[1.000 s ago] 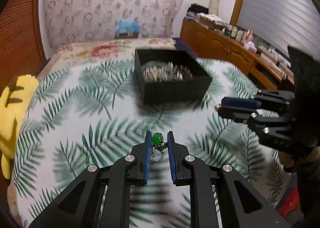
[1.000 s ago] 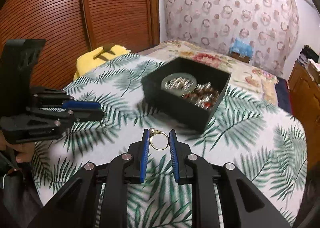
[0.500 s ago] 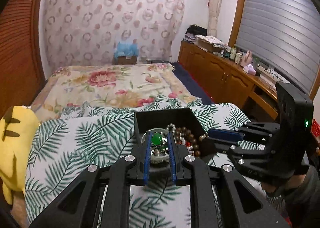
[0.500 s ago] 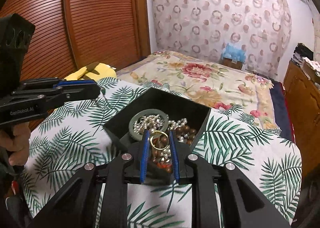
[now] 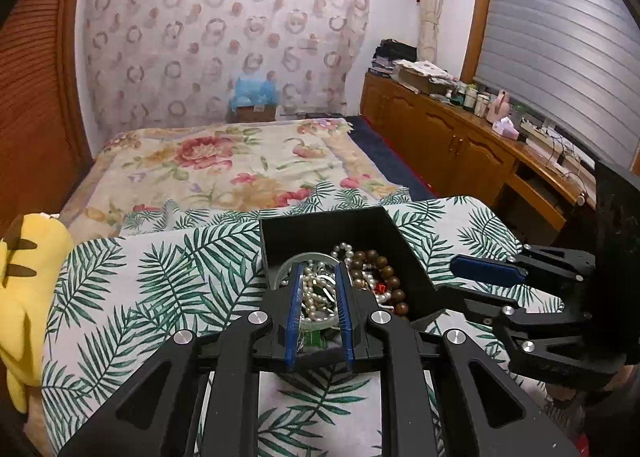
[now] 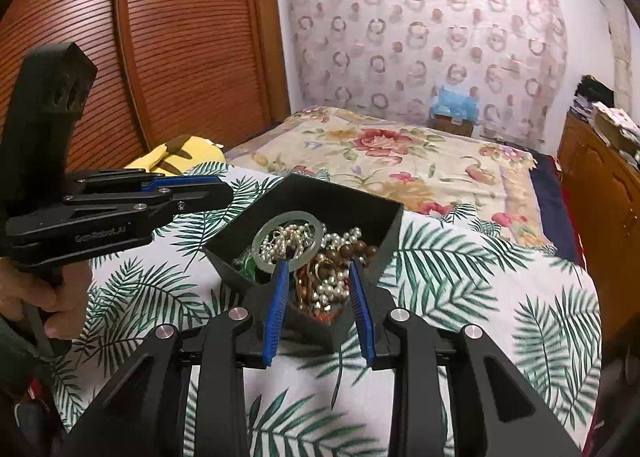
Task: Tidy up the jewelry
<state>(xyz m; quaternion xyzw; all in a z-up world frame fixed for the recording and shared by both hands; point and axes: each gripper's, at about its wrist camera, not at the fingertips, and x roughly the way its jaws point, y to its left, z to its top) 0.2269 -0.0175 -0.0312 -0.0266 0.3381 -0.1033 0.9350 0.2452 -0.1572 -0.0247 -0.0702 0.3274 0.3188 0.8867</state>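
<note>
Lettering on left tongs (image 6: 188, 193): pale raised print on the black side bar, seen in the right wrist view; it reads roughly "GenRobot.AI", though the letters are small and soft.
Right tongs (image 6: 320, 289): no lettering that can be read.
Black box (image 6: 384, 233): no label to be read on its walls.
Items on the cabinet (image 5: 472, 97): too small and blurred to read any print.

Floral bed (image 5: 224, 165), ring-patterned curtain (image 5: 224, 29) — wooden cabinets (image 5: 448, 137), slatted wardrobe (image 6: 160, 45)
</note>
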